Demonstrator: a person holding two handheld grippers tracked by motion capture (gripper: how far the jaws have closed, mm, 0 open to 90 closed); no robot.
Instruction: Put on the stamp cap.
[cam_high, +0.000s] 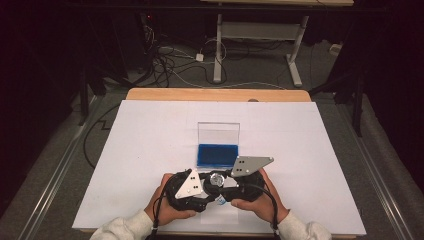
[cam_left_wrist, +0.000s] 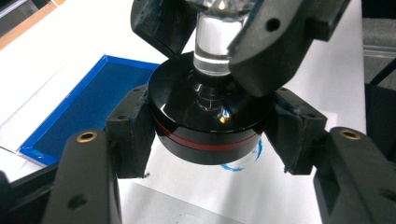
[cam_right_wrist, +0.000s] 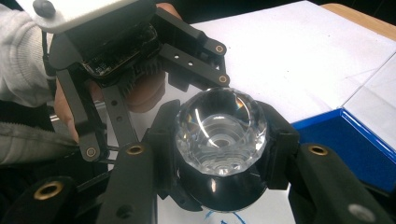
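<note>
- White paper (cam_high: 150, 150) covers the wooden table, and dark floor with loose cables lies behind it.
- An open ink pad (cam_high: 218, 154) with a blue inside sits in the middle of the paper, and its clear lid stands up behind it.
- A round stamp (cam_left_wrist: 210, 121) stands close to the person, just in front of the ink pad. It has a black body, a thin red line around it and a clear, shiny knob (cam_right_wrist: 220, 130) on top.
- The left gripper (cam_left_wrist: 210, 135) squeezes the black body from both sides, so it is clenched on the stamp.
- The right gripper (cam_right_wrist: 219, 140) comes from above and clamps the clear knob.
- Both hands sit close together at the near edge of the table.
- A blue ring of ink (cam_left_wrist: 243, 163) shows on the paper under the stamp's edge.
- So I think the stamp already has ink on it and is marking the paper now.
- What seems left is to lift the stamp off, check the print, and set the stamp down.
</note>
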